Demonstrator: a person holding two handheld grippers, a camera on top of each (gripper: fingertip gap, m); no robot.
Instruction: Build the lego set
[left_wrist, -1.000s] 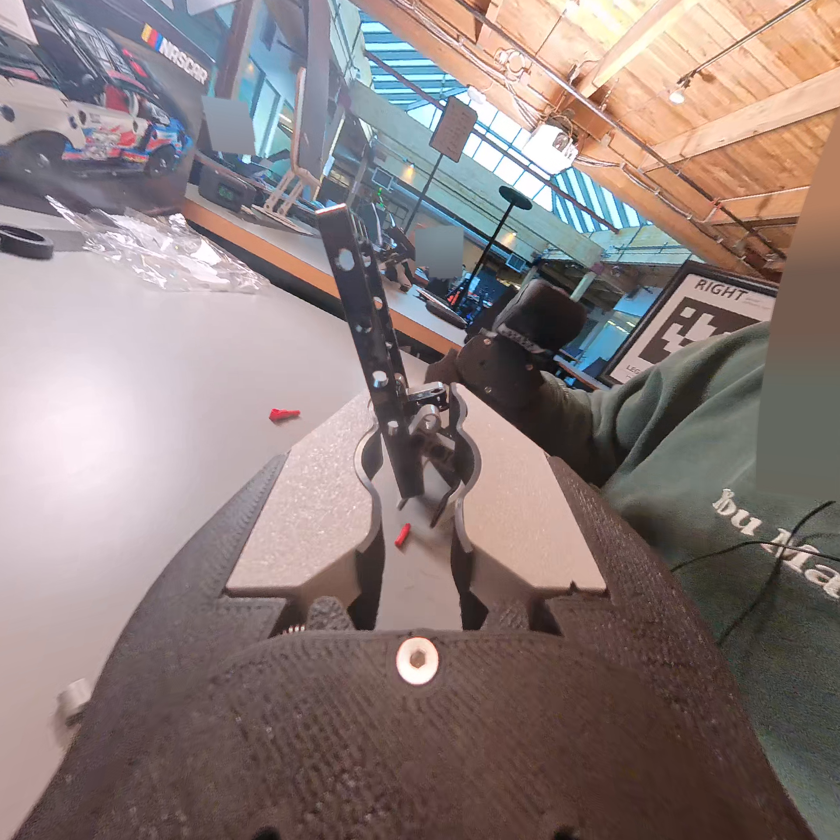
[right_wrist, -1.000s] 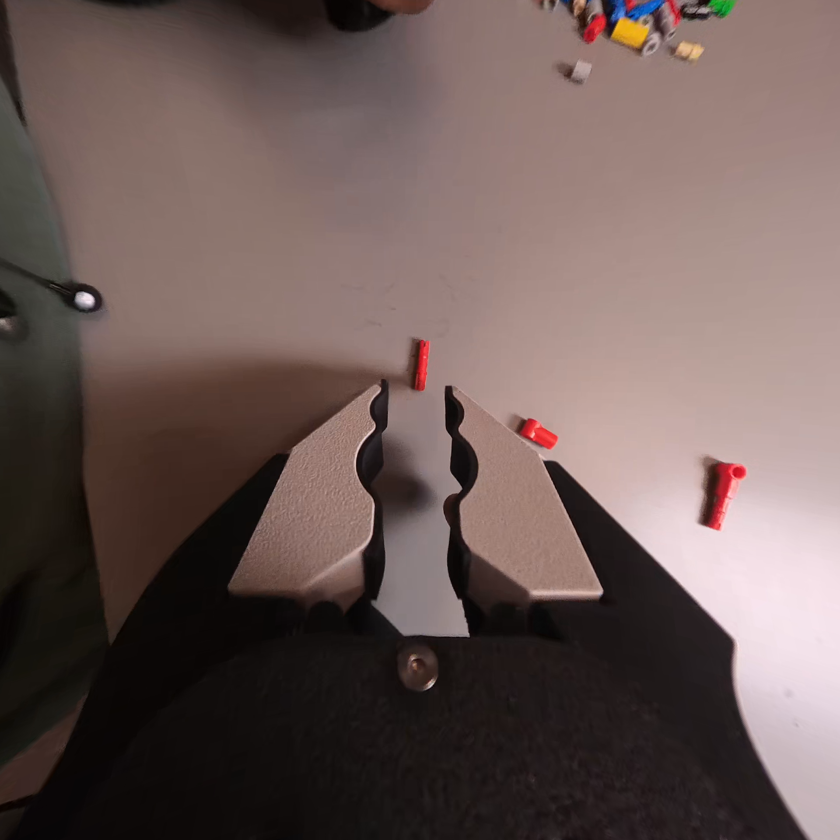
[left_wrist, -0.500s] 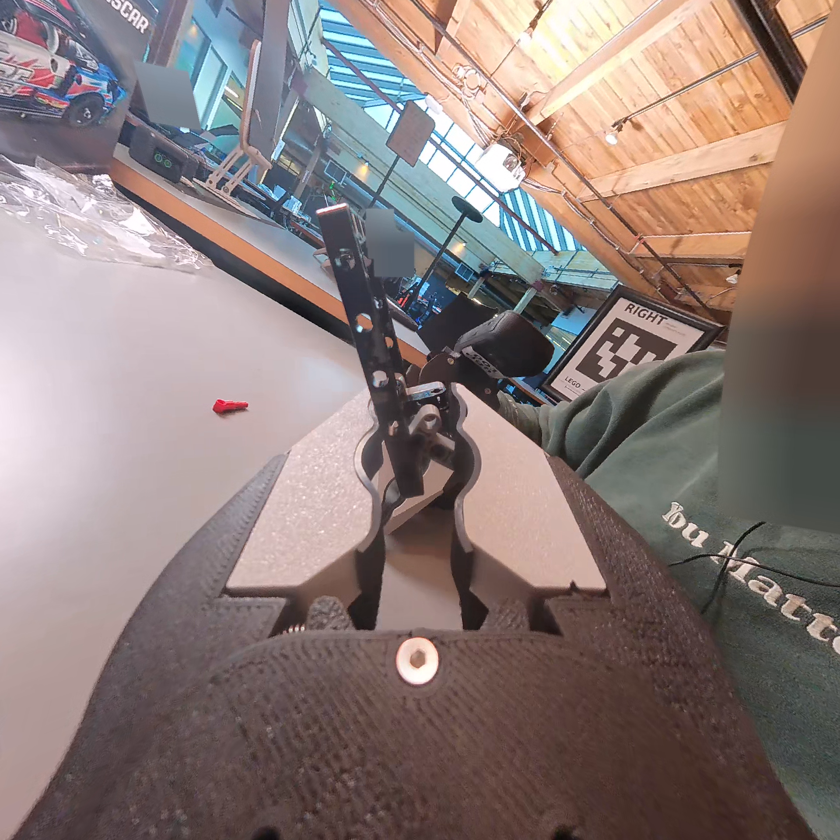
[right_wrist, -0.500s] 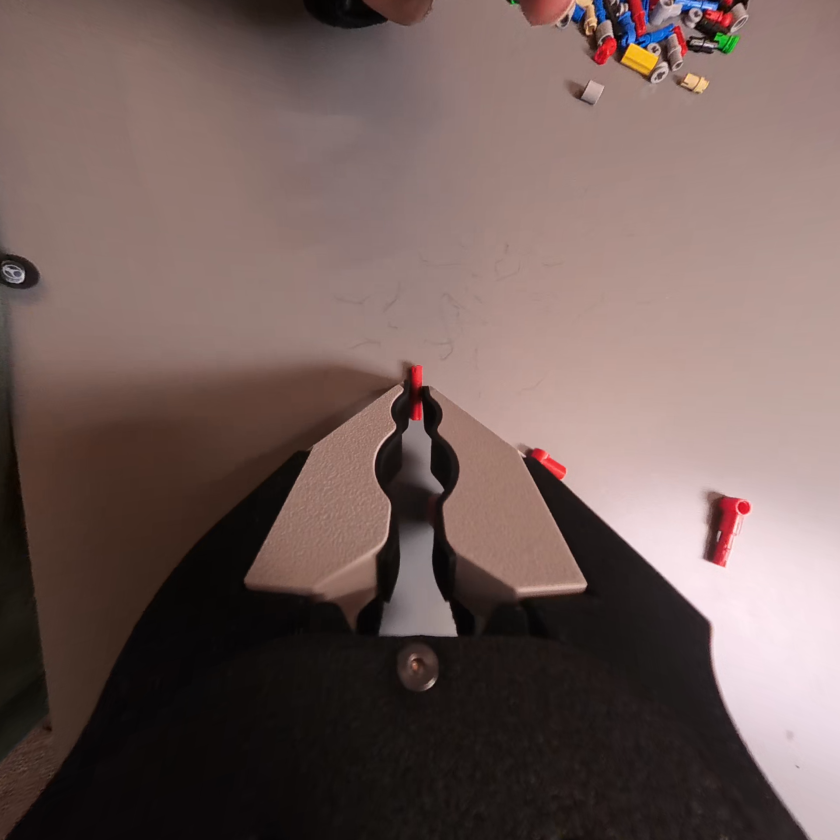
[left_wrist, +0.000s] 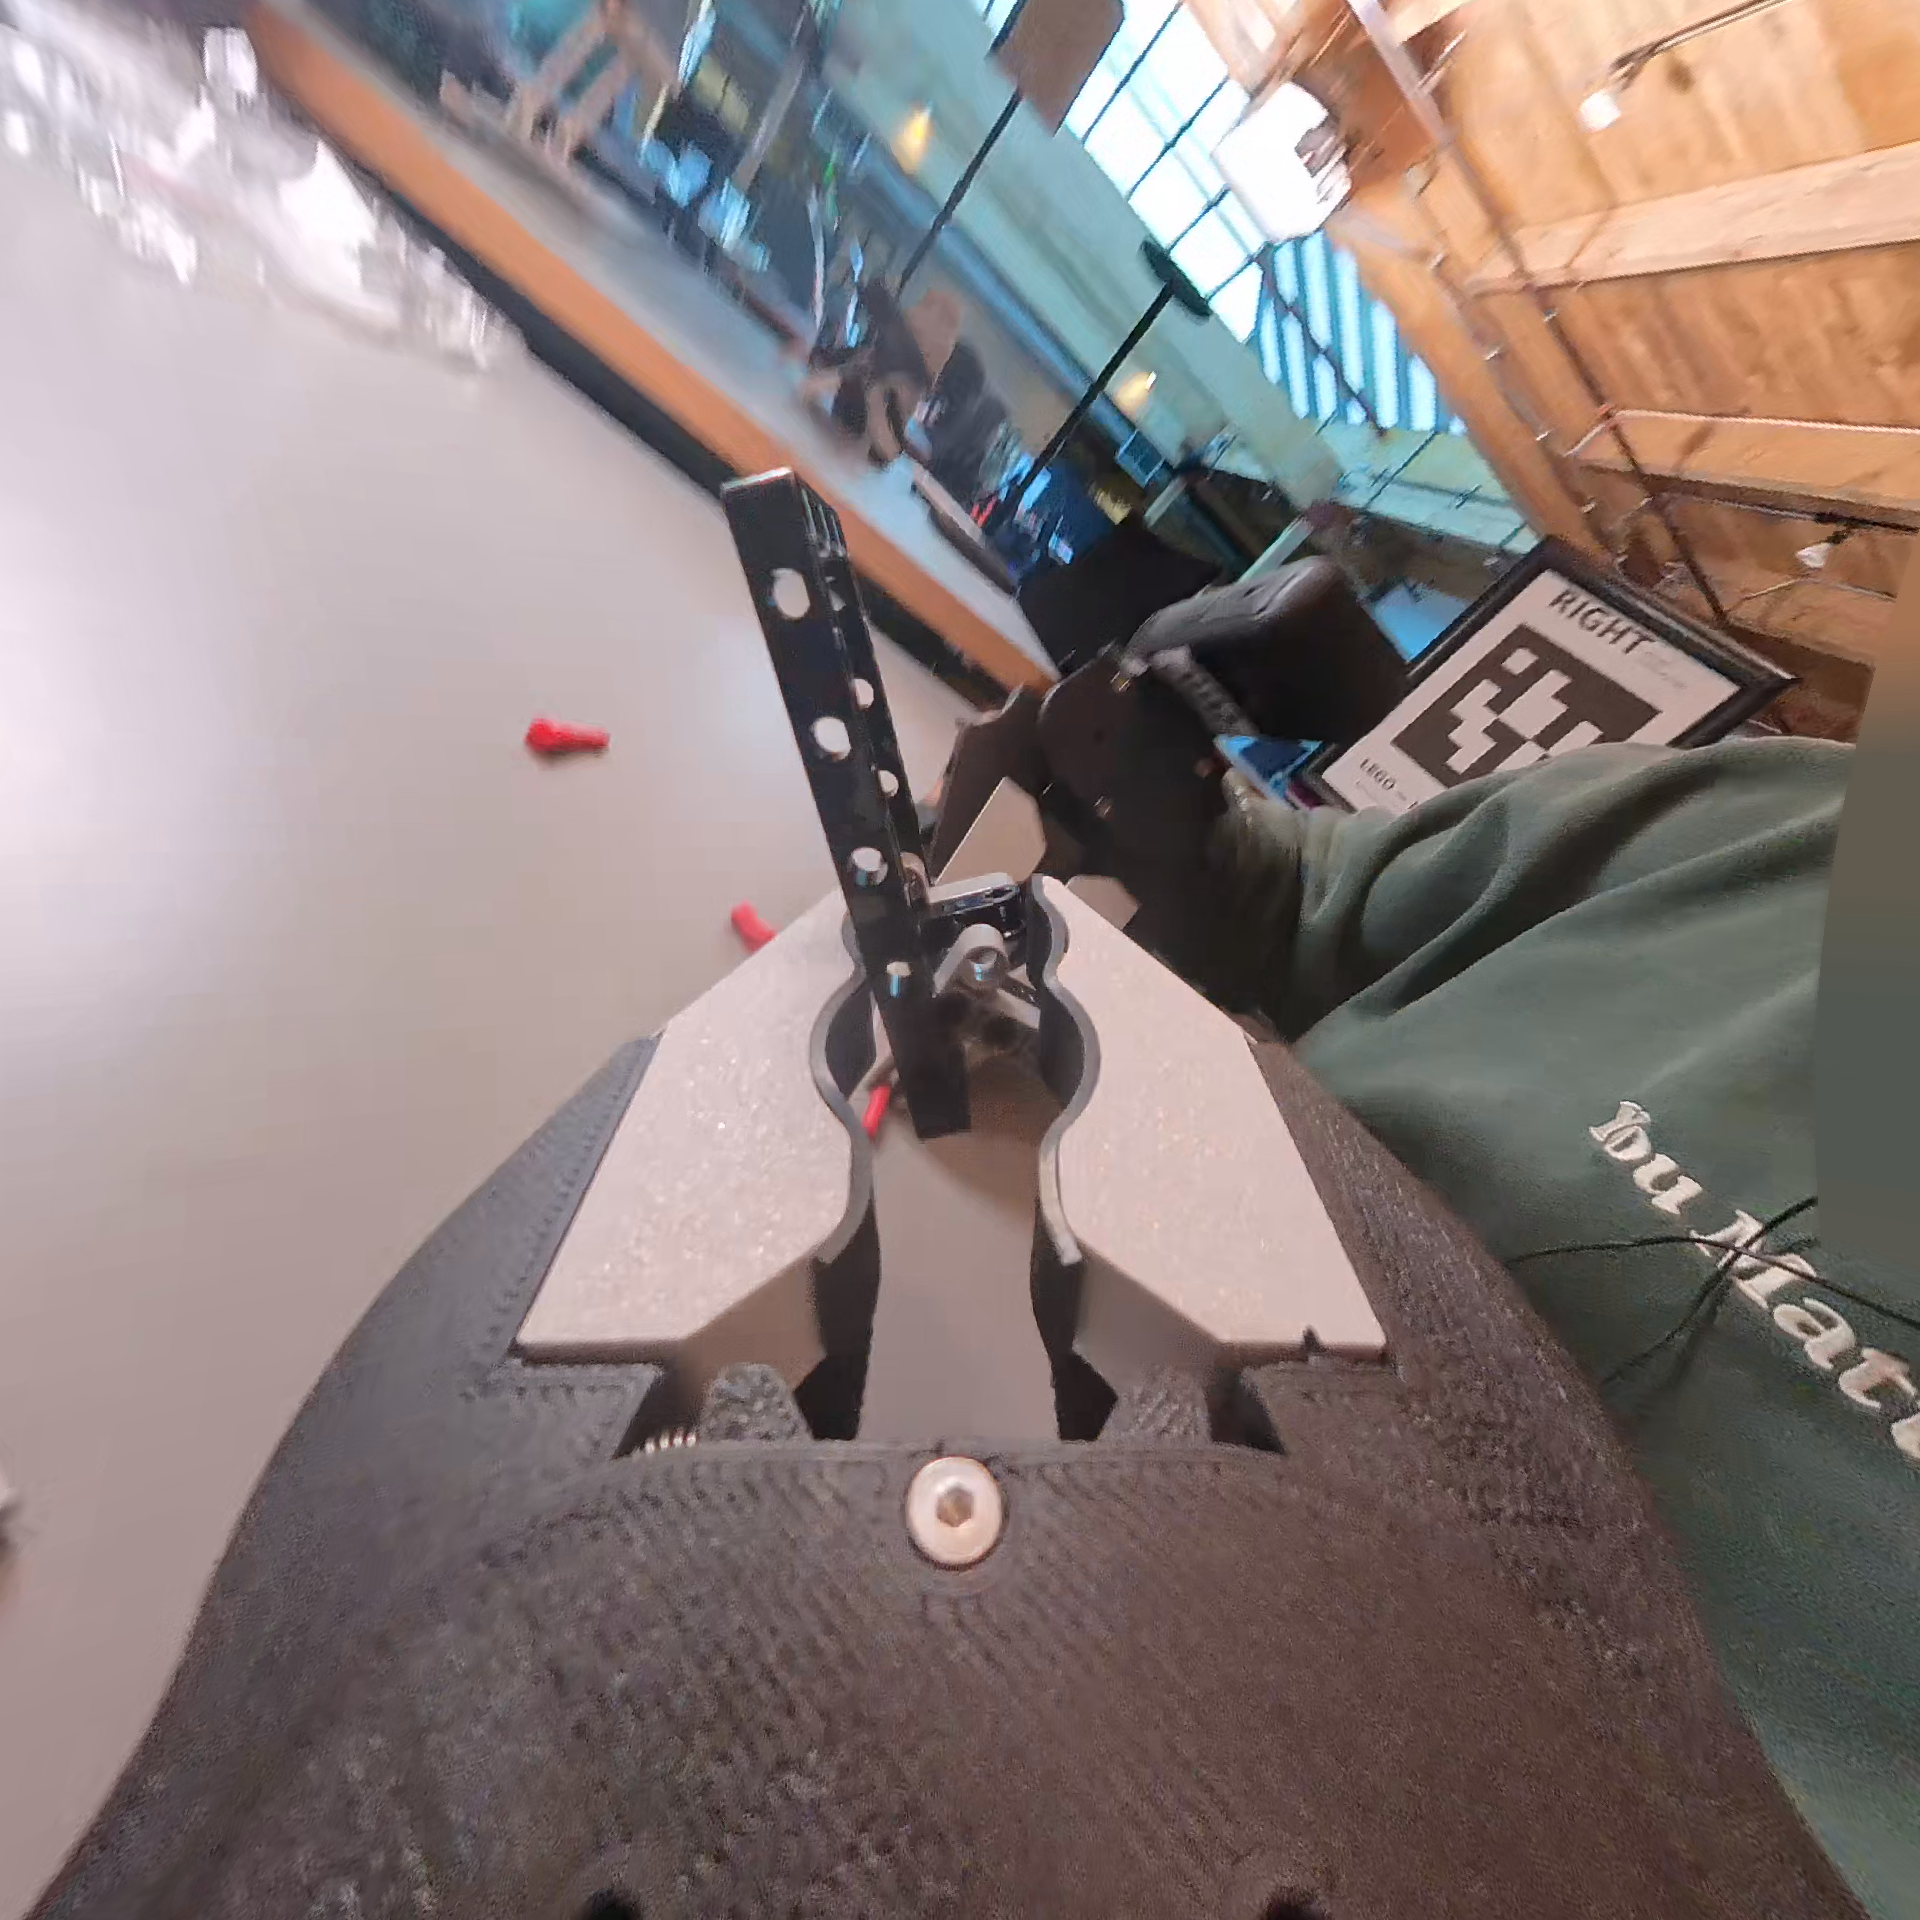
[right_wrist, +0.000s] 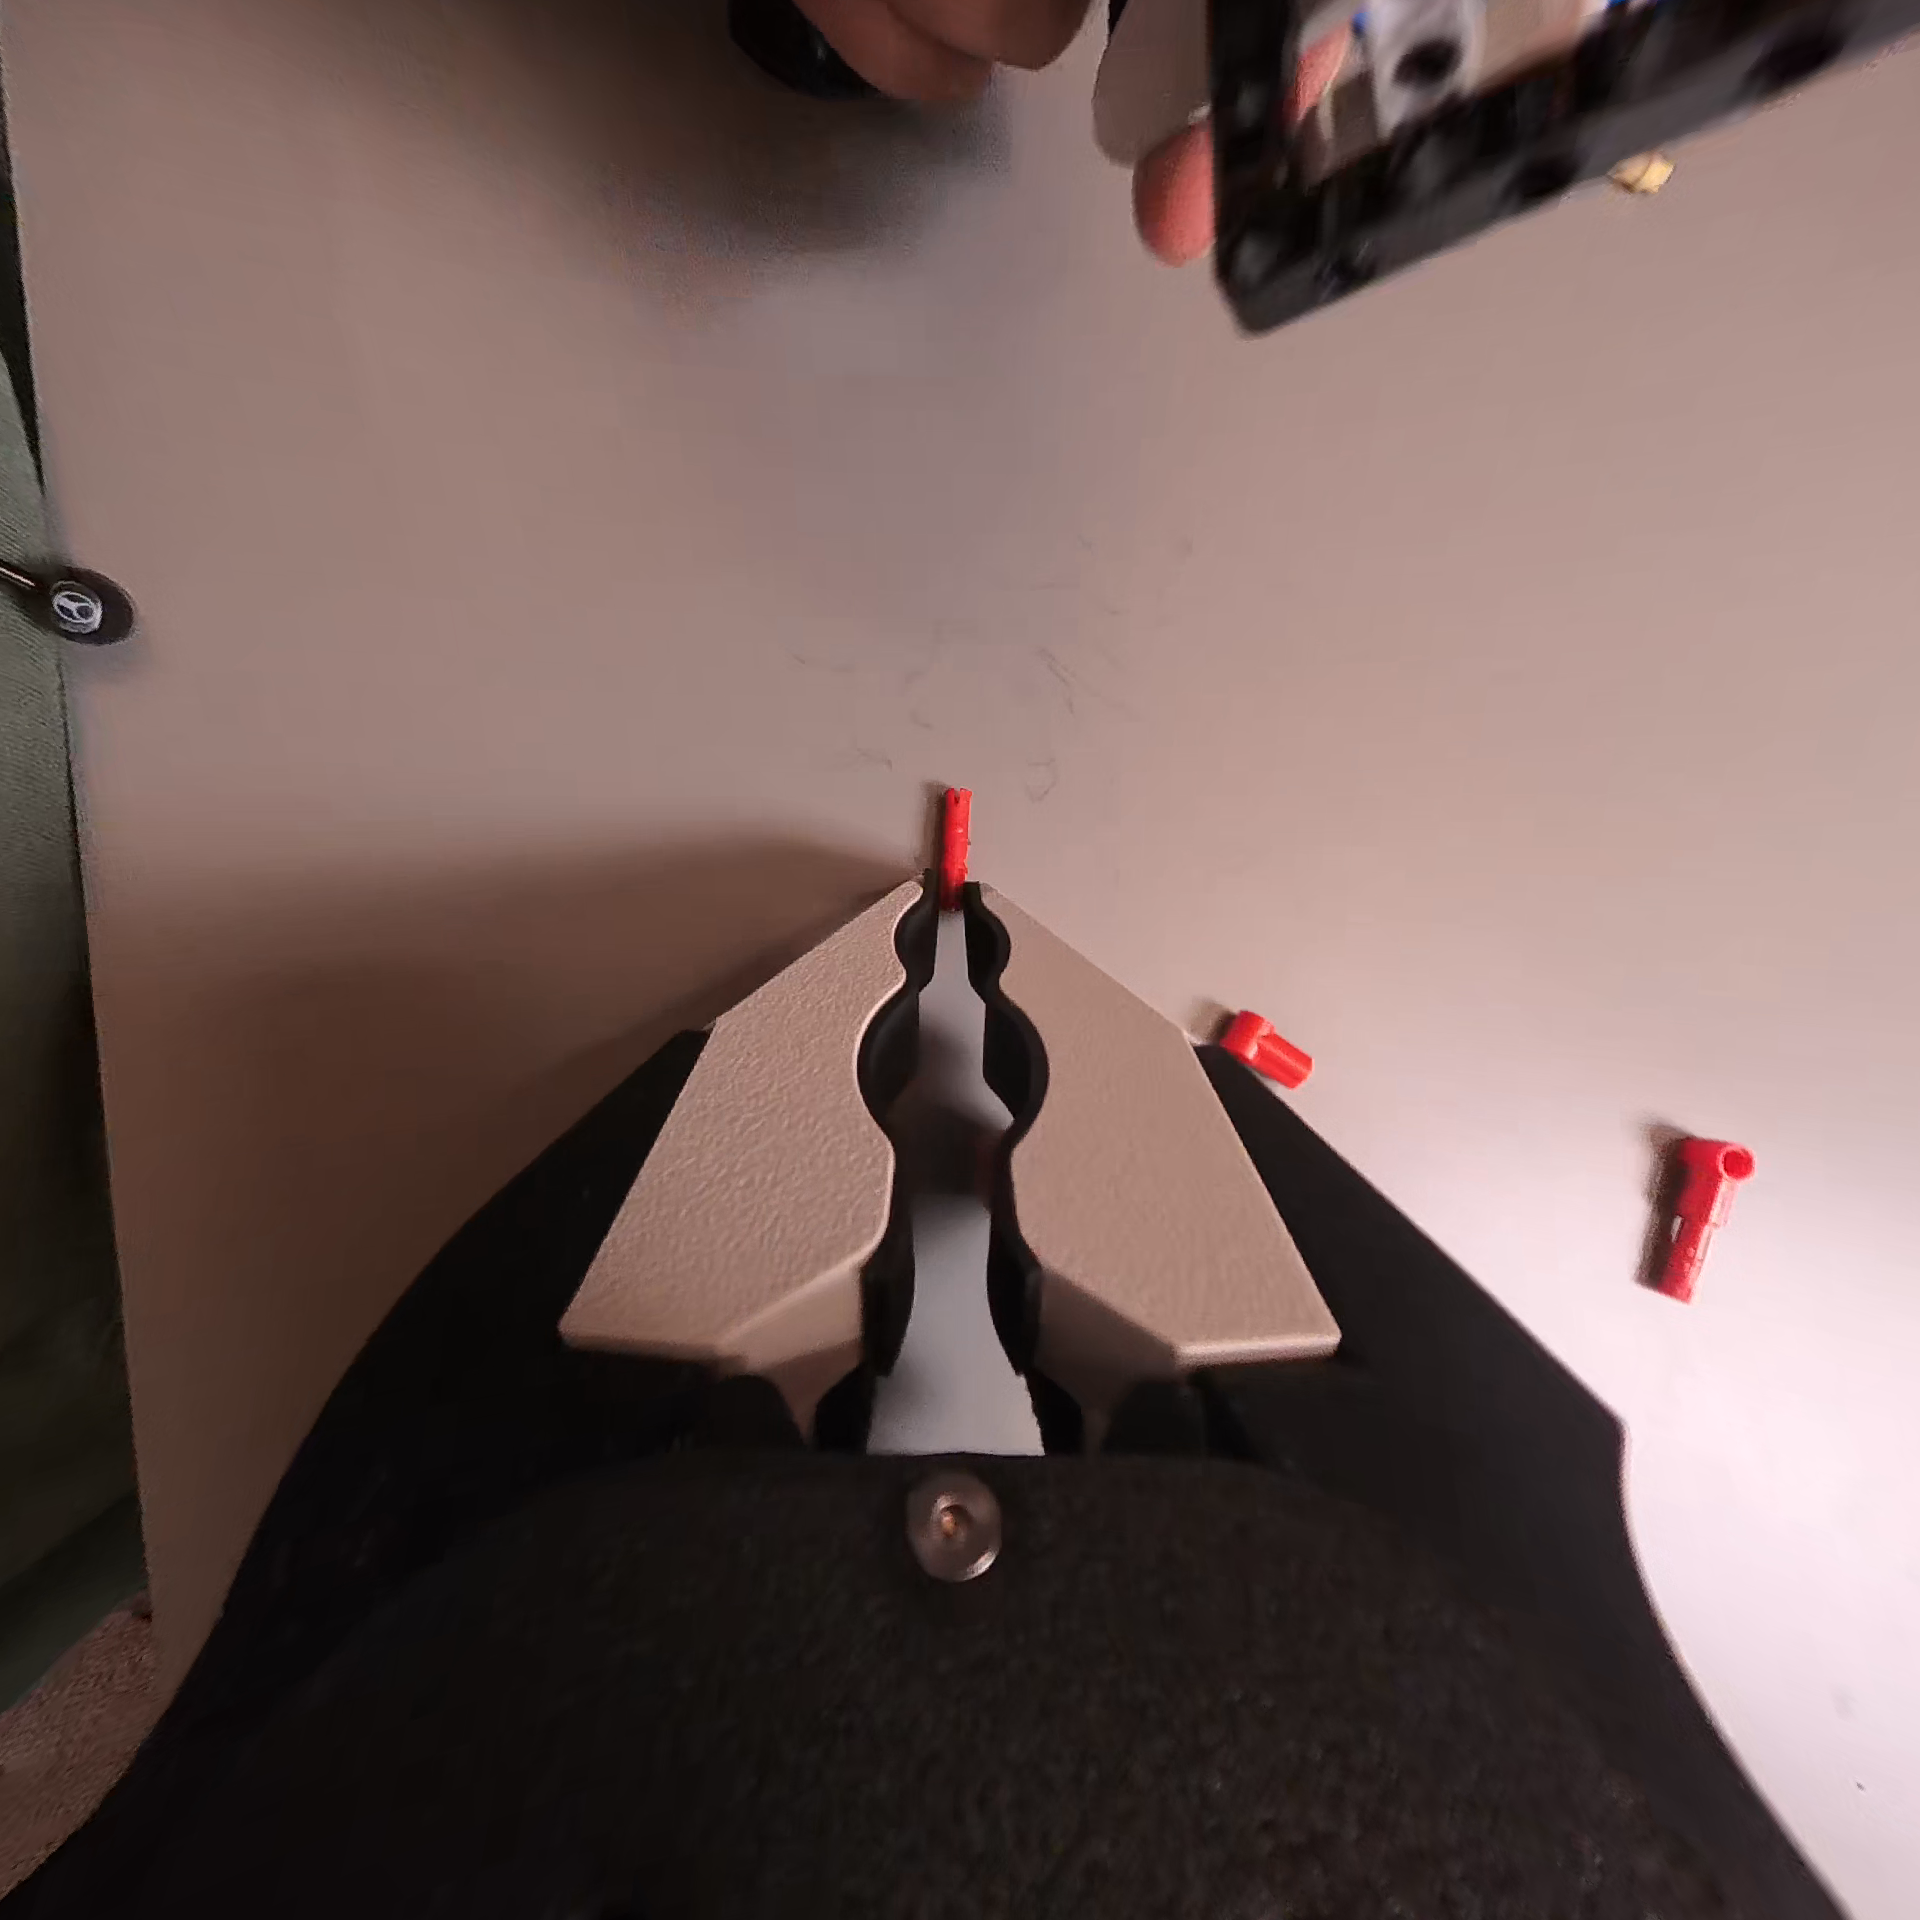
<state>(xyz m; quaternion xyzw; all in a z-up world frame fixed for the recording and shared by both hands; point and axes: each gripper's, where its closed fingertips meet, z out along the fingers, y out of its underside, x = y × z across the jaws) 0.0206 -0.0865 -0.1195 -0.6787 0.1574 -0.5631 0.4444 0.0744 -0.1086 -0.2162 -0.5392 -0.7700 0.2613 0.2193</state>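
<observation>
My left gripper (left_wrist: 945, 925) is shut on a black beam assembly (left_wrist: 831, 727). The long holed beam stands up out of the jaws, with a grey connector (left_wrist: 977, 951) at its foot. In the right wrist view, my right gripper (right_wrist: 948, 896) is shut on a small red pin (right_wrist: 954, 836) that sticks out past the tips, close to the grey table (right_wrist: 520, 520). I cannot tell if the pin touches the table. The black assembly shows blurred at the top right of that view (right_wrist: 1455, 135). The right gripper also shows behind the beam in the left wrist view (left_wrist: 1122, 769).
Two more red pins lie right of the right gripper (right_wrist: 1265, 1047) (right_wrist: 1696, 1216), and also show in the left wrist view (left_wrist: 566, 736) (left_wrist: 750, 925). A person's fingers (right_wrist: 1174, 197) and green sleeve (left_wrist: 1558, 987) are close by. Clear plastic wrap (left_wrist: 208, 156) lies far left. The left gripper's tips are roughly 11 cm from the right gripper's.
The right gripper went from open to shut on the red pin. The left gripper swung with its black assembly, which now enters the top right of the right wrist view.
</observation>
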